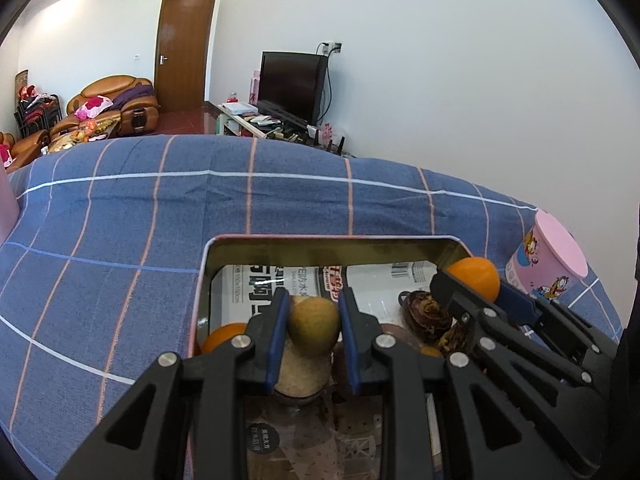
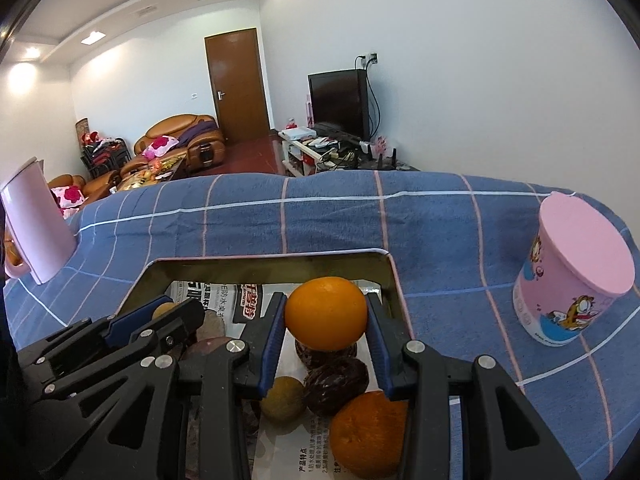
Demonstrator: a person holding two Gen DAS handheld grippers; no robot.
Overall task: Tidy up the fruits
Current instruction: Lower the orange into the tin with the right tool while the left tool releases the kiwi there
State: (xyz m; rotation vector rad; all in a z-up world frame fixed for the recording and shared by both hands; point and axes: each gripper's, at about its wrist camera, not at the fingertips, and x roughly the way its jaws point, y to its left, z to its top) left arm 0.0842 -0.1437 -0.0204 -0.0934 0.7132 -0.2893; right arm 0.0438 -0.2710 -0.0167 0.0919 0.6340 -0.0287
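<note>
Left gripper [image 1: 314, 326] clamps a greenish fruit [image 1: 314, 326], right gripper [image 2: 326, 314] clamps an orange [image 2: 326, 314], both over the tin tray [image 2: 394, 280]. Tray paper's print is too blurred to read; pink cup [image 2: 572, 276] shows Garfield.

Two wrist fisheyes, close over the tin tray [image 1: 208, 276]
Both are angling downward toward the far wall, sharing tray [image 2: 394, 280], pink cup [image 2: 572, 276] and blue checked cloth [image 1: 120, 220].

A blue checked cloth [image 2: 328, 220] covered the counter. On it sat a metal tray [image 2: 394, 280], a pink cartoon tub [image 2: 572, 280] to its right and a pink jug [image 2: 36, 228] far left.
</note>
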